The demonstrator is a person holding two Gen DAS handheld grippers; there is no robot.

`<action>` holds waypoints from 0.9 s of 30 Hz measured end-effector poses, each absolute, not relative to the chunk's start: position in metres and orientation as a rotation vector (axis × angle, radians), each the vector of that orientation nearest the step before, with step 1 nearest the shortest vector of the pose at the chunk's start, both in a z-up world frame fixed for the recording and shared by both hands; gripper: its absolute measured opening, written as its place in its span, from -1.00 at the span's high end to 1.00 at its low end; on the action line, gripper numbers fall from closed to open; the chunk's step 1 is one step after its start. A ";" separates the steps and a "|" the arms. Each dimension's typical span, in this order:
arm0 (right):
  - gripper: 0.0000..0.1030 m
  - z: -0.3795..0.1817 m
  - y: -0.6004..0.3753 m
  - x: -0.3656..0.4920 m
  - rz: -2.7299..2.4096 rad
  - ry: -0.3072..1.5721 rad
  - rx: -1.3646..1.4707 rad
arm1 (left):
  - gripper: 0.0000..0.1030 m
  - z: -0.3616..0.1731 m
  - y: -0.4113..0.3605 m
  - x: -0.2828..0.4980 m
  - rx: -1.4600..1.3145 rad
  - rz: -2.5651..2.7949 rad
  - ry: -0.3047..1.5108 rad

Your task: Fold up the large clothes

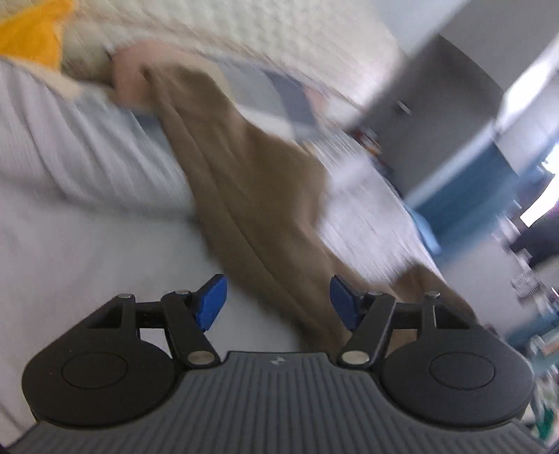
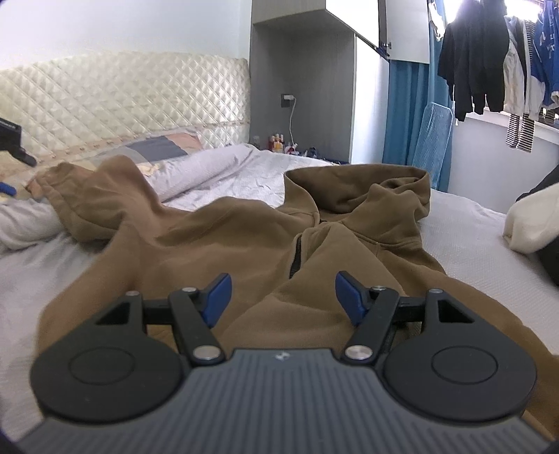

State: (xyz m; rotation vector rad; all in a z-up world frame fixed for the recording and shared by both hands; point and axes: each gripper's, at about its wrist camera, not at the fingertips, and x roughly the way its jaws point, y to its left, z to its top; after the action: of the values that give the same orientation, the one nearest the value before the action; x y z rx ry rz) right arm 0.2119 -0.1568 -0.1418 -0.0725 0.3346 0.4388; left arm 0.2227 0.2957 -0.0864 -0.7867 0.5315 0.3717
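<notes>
A brown zip hoodie (image 2: 244, 237) lies spread on the bed, hood (image 2: 367, 188) at the far right, one sleeve (image 2: 87, 188) stretched far left toward the pillows. My right gripper (image 2: 283, 297) is open and empty, low over the hoodie's front near the zip. In the blurred, tilted left wrist view the hoodie's sleeve (image 1: 251, 195) runs diagonally across the bed. My left gripper (image 1: 277, 302) is open and empty, its jaws either side of the sleeve's near part.
A quilted cream headboard (image 2: 122, 101) and pillows (image 2: 164, 148) lie behind. A rolled grey duvet (image 2: 209, 167) lies beside the sleeve. A white garment (image 2: 534, 216) sits at the bed's right. Clothes hang by the window (image 2: 489, 59). A yellow item (image 1: 31, 31) shows top left.
</notes>
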 end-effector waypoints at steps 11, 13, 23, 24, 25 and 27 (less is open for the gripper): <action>-0.33 -0.112 -0.214 0.145 0.437 0.400 0.091 | -0.37 -0.148 0.141 0.189 -0.781 0.208 0.678; -0.33 -0.113 -0.222 0.133 0.429 0.444 0.106 | -0.37 -0.164 0.136 0.186 -0.807 0.211 0.706; -0.55 -0.142 -0.245 0.130 0.346 0.660 0.327 | -0.49 -0.202 0.138 0.175 -0.855 0.128 0.741; -0.55 -0.144 -0.245 0.134 0.341 0.678 0.334 | -0.50 -0.206 0.137 0.173 -0.878 0.102 0.745; -0.56 -0.146 -0.244 0.135 0.333 0.695 0.341 | -0.51 -0.209 0.138 0.173 -0.891 0.087 0.750; -0.56 -0.151 -0.242 0.141 0.330 0.730 0.354 | -0.56 -0.215 0.132 0.173 -0.892 0.074 0.771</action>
State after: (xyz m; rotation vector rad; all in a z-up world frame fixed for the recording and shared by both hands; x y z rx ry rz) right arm 0.1407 -0.2418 -0.1511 0.3543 0.7298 0.3300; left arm 0.1725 0.1324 -0.2151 -0.8921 0.7711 0.0737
